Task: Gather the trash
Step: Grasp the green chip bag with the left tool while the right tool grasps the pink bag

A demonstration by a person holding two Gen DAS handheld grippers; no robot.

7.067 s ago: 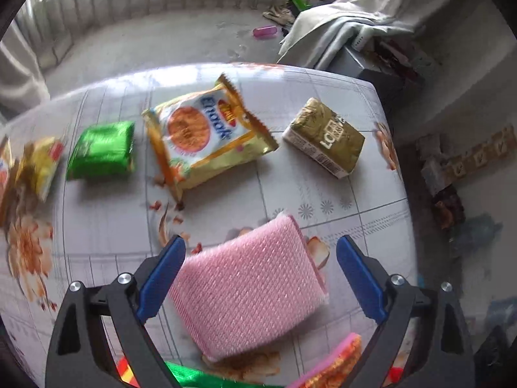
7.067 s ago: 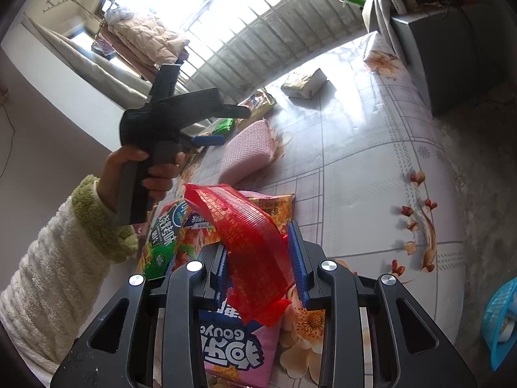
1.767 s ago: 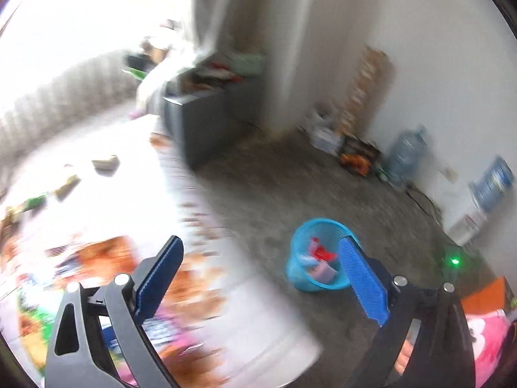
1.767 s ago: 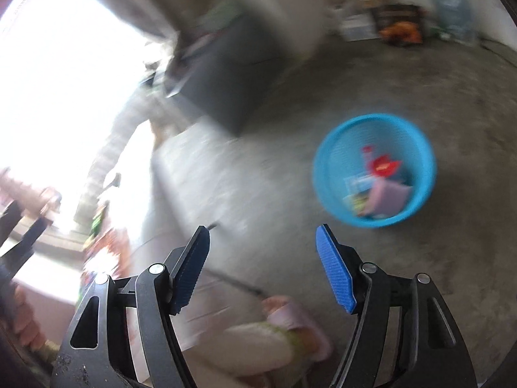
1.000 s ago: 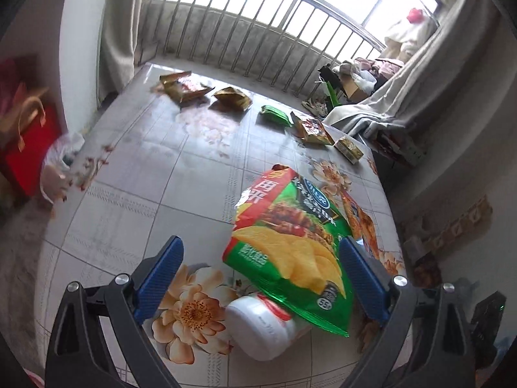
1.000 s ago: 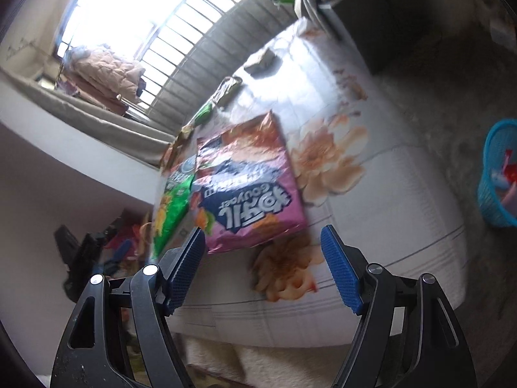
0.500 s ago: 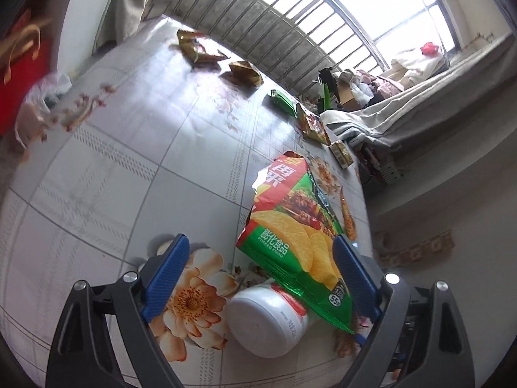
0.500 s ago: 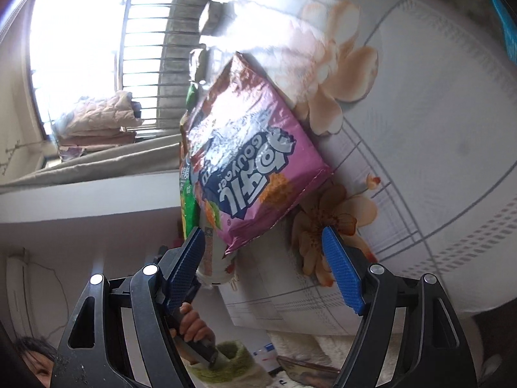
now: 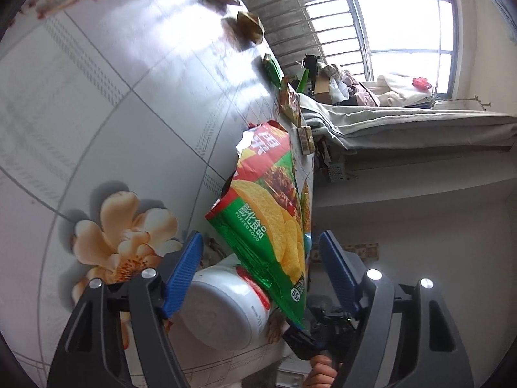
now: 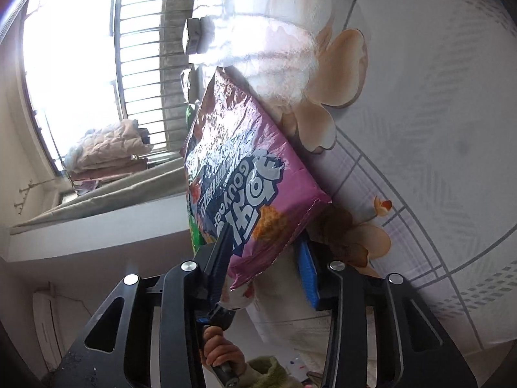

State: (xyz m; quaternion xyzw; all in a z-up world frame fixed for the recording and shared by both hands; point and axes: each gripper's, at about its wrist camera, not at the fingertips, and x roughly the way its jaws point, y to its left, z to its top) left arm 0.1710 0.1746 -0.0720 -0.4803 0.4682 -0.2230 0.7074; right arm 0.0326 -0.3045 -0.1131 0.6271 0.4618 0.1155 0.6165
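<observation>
In the left wrist view my left gripper [image 9: 261, 271] is open, its blue fingers on either side of a white jar with a red band [image 9: 223, 310] and the lower end of a green chip bag [image 9: 268, 213] that leans over the jar. In the right wrist view my right gripper [image 10: 268, 258] is shut on the near corner of a pink snack bag [image 10: 239, 168] that lies on the flowered tablecloth [image 10: 420, 129].
Several small wrappers [image 9: 250, 26] lie along the table's far side near the window railing. A green wrapper [image 9: 271, 66] and a brown packet [image 9: 305, 139] lie farther along. The table edge runs just under both grippers. A sofa with bedding [image 9: 404, 119] stands beyond.
Both grippers swung back from the blue bin to the table. My left gripper moved down around the jar and chip bag. My right gripper closed on the pink bag's corner.
</observation>
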